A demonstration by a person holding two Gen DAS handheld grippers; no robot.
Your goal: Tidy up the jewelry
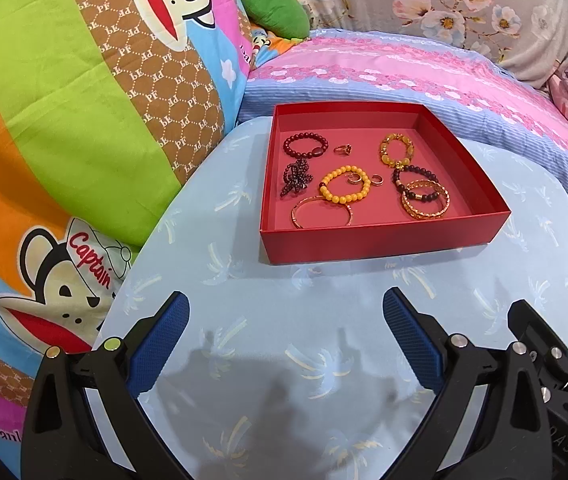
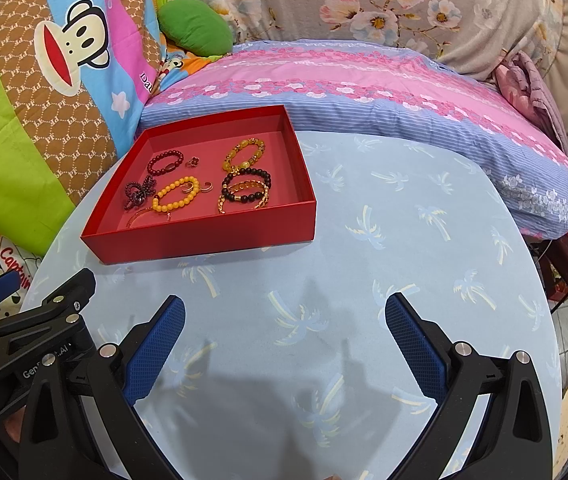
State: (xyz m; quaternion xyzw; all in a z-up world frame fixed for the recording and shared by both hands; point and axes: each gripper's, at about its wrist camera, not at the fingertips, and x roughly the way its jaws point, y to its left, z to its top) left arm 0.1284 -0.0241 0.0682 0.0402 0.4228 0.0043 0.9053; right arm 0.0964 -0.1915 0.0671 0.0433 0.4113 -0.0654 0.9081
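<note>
Jewelry point(image 1: 364, 178) is all being kept inside the red box point(image 1: 380, 236), nothing being seen left outside it on the blue table point(image 1: 284, 320), while the left gripper point(image 1: 286, 340) and right gripper point(image 2: 284, 340) are being held wide open and empty, near the box's front wall, so the organizing is being judged essentially complete.

bright, even light | sharp focus | soft shadows near bottom | fisheye bending, dark corners

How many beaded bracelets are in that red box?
4: dark red bracelet back left, yellow bracelet front middle, amber bracelet back right, black bracelet front right atop gold bangles.
</note>
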